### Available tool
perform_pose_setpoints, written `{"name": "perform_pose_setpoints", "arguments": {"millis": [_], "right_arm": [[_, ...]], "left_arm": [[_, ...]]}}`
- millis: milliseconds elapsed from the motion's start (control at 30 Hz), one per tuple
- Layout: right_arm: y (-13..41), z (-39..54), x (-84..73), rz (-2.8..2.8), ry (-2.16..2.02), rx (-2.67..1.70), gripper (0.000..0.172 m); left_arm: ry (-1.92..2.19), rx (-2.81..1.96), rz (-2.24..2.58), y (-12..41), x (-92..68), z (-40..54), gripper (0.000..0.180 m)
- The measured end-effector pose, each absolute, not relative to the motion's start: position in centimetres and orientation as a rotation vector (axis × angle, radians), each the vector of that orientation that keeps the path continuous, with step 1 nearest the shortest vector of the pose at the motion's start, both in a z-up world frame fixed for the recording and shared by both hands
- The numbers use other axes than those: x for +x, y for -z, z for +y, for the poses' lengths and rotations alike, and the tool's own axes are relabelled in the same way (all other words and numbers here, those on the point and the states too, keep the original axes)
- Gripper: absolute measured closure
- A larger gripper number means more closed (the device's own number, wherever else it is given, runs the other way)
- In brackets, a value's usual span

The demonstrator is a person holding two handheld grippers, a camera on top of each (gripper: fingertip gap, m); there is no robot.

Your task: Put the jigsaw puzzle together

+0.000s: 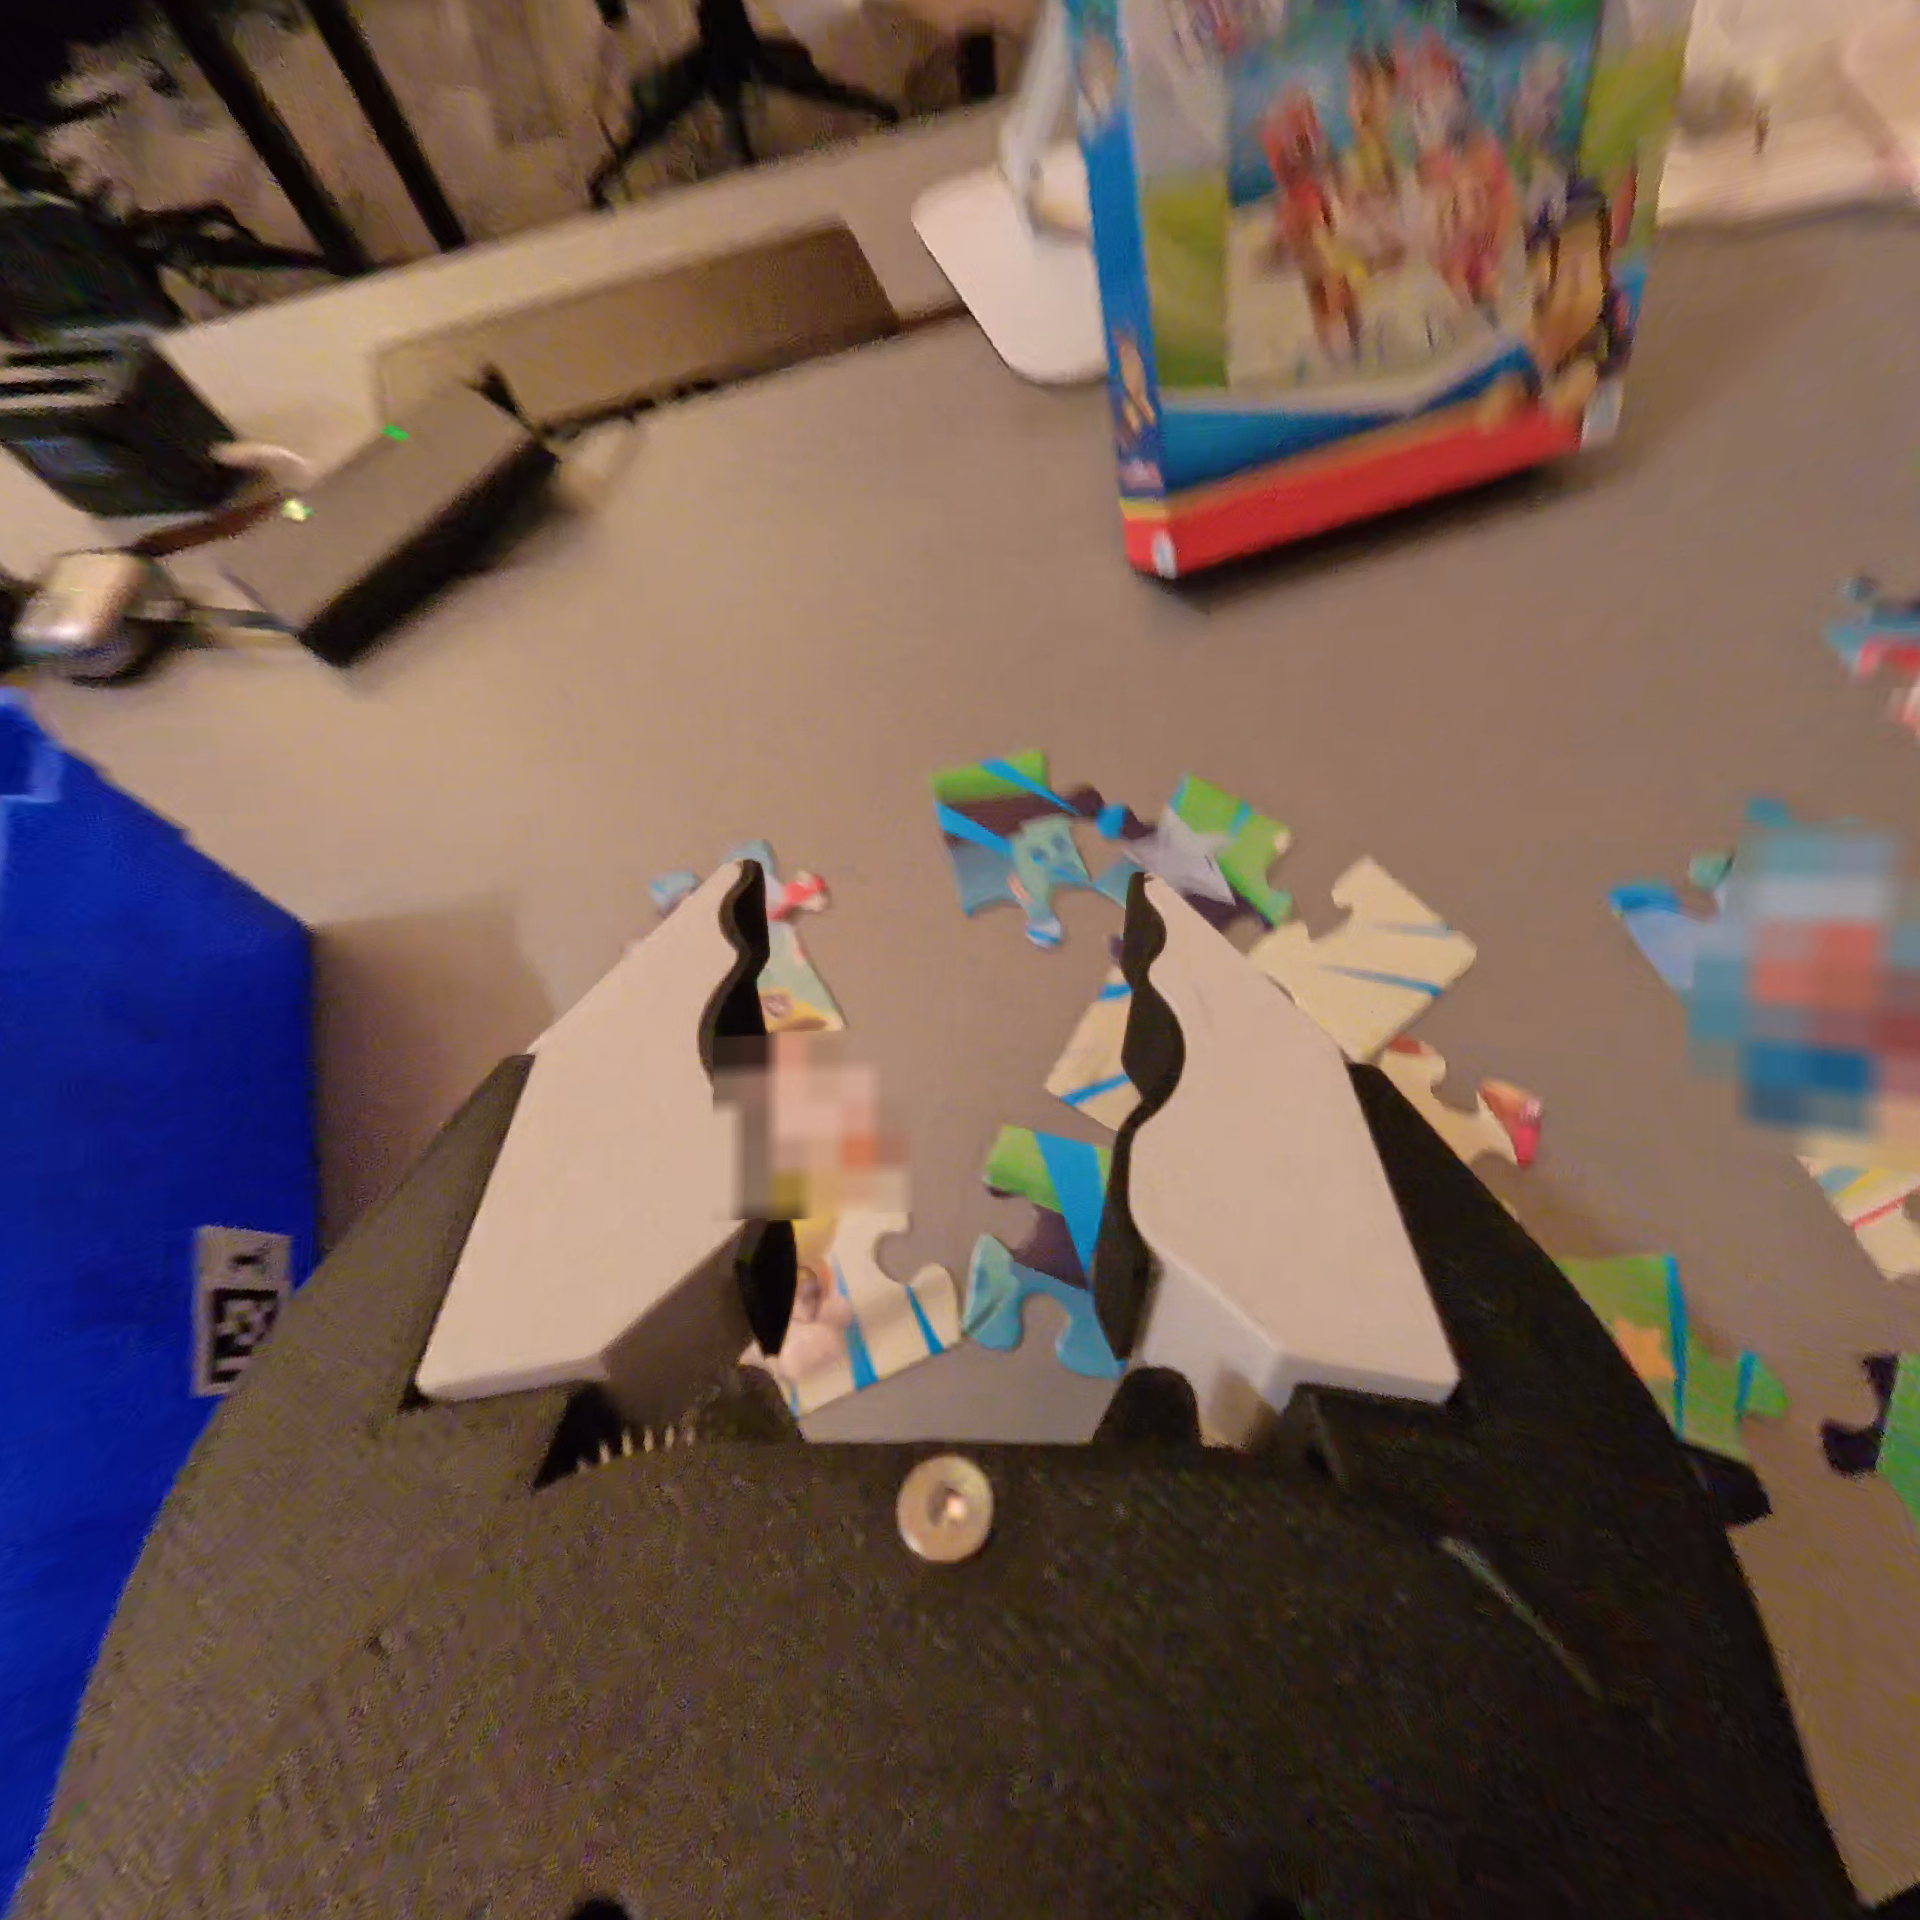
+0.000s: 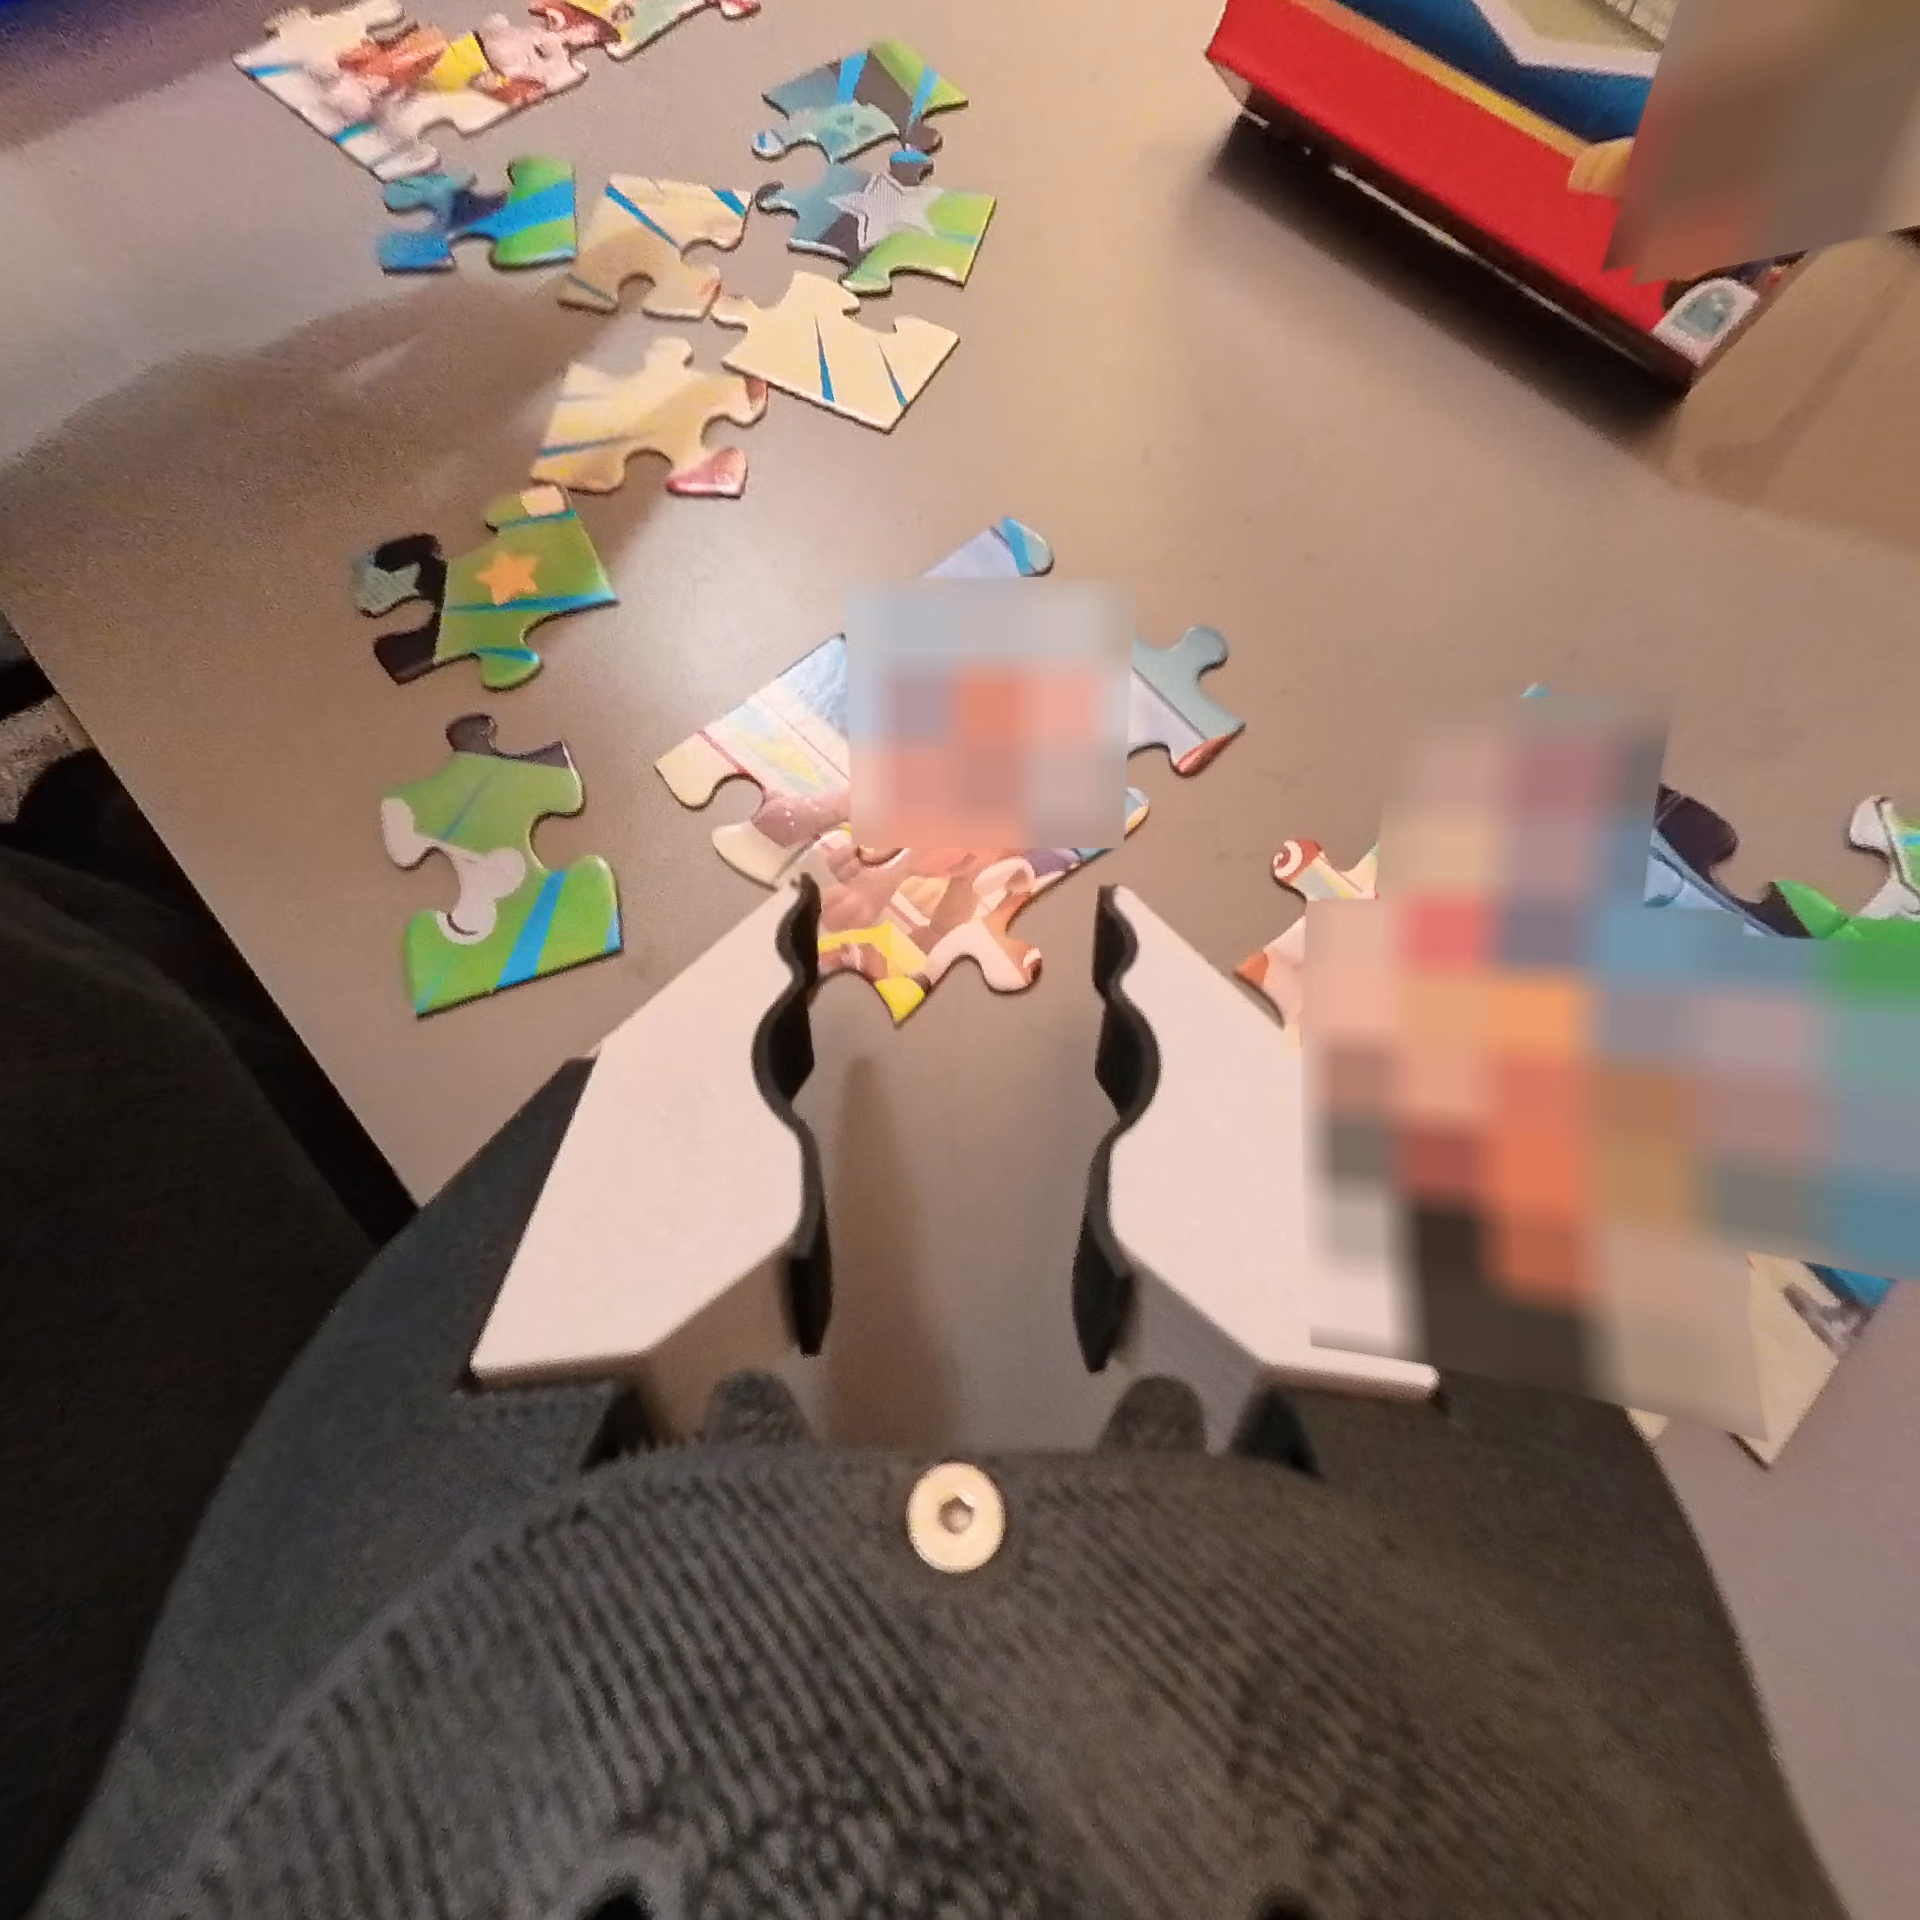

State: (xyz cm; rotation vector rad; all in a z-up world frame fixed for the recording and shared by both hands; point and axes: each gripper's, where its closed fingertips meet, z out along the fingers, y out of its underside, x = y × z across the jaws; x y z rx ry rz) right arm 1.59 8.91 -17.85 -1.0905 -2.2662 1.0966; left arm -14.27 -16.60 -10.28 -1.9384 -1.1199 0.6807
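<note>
Both grippers are hovering over a grey table (image 2: 1195, 468) strewn with jigsaw pieces, and neither is gripping anything.

To the left of the left gripper (image 1: 945, 894) a blue bin (image 1: 135, 1039) is standing close by. Its jaws are gaping wide, with only loose pieces lying on the table below: a cream piece (image 1: 883, 1309) under the near end of the gap, a teal and green piece (image 1: 1003, 847) just ahead of the tips, and a cream piece with blue stripes (image 1: 1371, 956) to its right. Farther ahead and to the right, one colourful puzzle box (image 1: 1361, 281) is standing upright.

The right gripper (image 2: 951, 904) is standing partly open and bare-handed. Two green pieces (image 2: 499, 873) are lying to its left, a joined cluster (image 2: 914, 935) just ahead between the tips, and about seven more pieces are scattered farther ahead-left.
</note>
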Motion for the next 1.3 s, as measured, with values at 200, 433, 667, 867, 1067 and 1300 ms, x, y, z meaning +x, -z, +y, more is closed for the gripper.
{"name": "perform_pose_setpoints", "arguments": {"millis": [200, 433, 667, 867, 1067, 1300], "right_arm": [[14.7, 5.0, -1.2, -2.174, -1.255, -1.048, 0.126], [11.1, 1.8, -2.9, -2.017, -1.458, -1.084, 0.128], [11.2, -1.9, -3.8, -2.001, -1.666, -1.166, 0.132], [12.9, -5.4, -3.7, -2.133, -1.547, -1.02, 0.134], [13.9, -7.6, -3.1, -2.228, -1.483, -0.901, 0.134], [14.1, -7.7, -2.8, -2.234, -1.512, -0.919, 0.134]], "left_arm": [[-0.433, -1.619, -0.976, 3.3, -16.3, -13.8, 0.13], [-0.469, -1.714, -0.861, 3.9, -18.9, -12.7, 0.152], [-0.444, -1.781, -0.97, 8.0, -19.1, -18.4, 0.178], [-0.422, -1.676, -1.047, 6.8, -18.9, -22.9, 0.18], [-0.424, -1.61, -1.104, 6.4, -19.1, -24.0, 0.18], [-0.422, -1.642, -1.115, 7.2, -19.4, -23.1, 0.179]]}}
